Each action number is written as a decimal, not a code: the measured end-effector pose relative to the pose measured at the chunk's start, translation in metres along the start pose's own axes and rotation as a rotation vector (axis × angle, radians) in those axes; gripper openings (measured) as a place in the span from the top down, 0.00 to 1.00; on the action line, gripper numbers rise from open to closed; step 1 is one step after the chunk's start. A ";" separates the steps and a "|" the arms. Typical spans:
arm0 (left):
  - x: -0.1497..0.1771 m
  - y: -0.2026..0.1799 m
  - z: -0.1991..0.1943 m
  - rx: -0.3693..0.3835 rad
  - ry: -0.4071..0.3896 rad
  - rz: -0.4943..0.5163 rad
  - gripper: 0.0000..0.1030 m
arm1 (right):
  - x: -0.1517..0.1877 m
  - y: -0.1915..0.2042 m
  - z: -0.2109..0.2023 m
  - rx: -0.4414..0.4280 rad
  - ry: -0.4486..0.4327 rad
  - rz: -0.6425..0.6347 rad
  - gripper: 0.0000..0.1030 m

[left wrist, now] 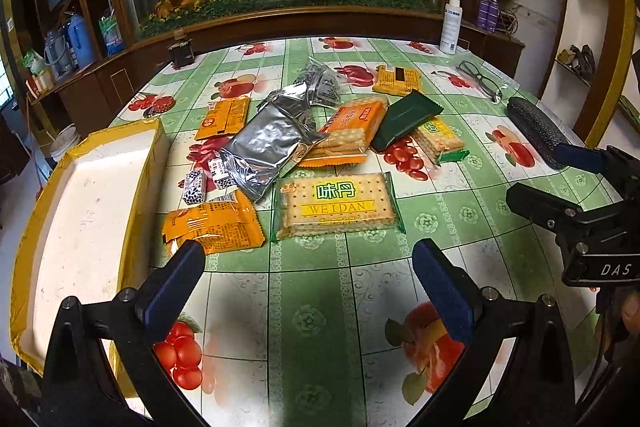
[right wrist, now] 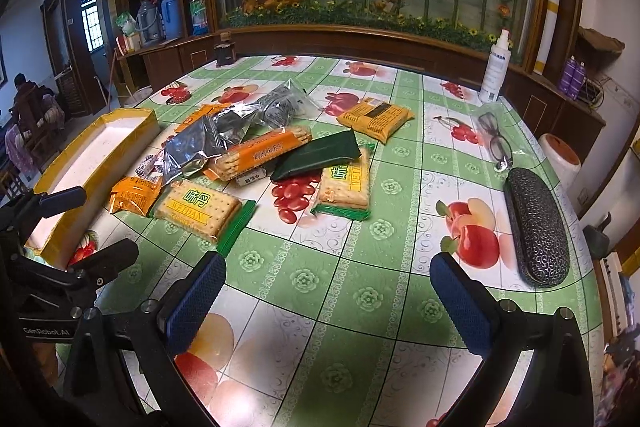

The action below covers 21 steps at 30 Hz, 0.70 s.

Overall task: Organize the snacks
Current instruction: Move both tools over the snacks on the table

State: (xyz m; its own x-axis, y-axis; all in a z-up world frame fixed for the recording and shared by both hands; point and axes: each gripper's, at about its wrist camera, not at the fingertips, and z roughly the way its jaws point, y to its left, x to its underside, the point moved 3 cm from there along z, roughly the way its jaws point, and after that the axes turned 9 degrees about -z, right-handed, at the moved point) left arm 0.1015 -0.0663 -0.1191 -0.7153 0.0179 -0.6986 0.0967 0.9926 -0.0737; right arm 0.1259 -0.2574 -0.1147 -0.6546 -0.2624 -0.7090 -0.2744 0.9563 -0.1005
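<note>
the yellow-edged tray [left wrist: 92,211] lies at the left of the desk [left wrist: 312,307], bare inside, and looks the likely place for the snacks; it seems light and stiff, so it should stay where it is. the snack pile sits mid-desk just to the right of the tray. the silver foil bag [left wrist: 272,139] is the biggest piece, crinkled and slippery, soft enough to fold under a pinch, so an edge seam is the safer hold. the weidan cracker pack [left wrist: 336,207] lies flat nearest the left gripper [left wrist: 308,267], whose fingers stand wide apart with nothing between them; the crackers are likely brittle, so a light grip across the short edge suits it. the orange packet [left wrist: 212,223] beside it looks puffy and light. the small wrapped candies [left wrist: 194,187] near the tray would need a fine pinch.

the right gripper [right wrist: 328,287] also hovers with its fingers spread and nothing held. its view shows a second weidan pack [right wrist: 344,187] partly under a dark green pouch [right wrist: 320,155] more plainly, plus the full glasses case [right wrist: 536,227]; the left view shows the tray's whole inside
</note>
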 end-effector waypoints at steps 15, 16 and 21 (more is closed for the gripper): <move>-0.006 0.008 -0.005 -0.018 -0.009 -0.030 0.00 | -0.006 0.008 -0.001 0.038 -0.001 -0.025 0.00; -0.006 0.009 -0.006 -0.018 -0.010 -0.030 0.00 | -0.007 0.008 -0.002 0.050 -0.003 -0.029 0.00; -0.007 0.008 -0.008 -0.024 -0.008 -0.031 0.00 | -0.011 0.011 -0.013 0.206 -0.015 -0.073 0.00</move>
State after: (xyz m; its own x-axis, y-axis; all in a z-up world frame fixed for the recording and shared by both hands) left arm 0.1014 -0.0572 -0.1094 -0.7121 -0.0138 -0.7019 0.0576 0.9953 -0.0779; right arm 0.1212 -0.2453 -0.0988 -0.6275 -0.3310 -0.7048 -0.1694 0.9415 -0.2913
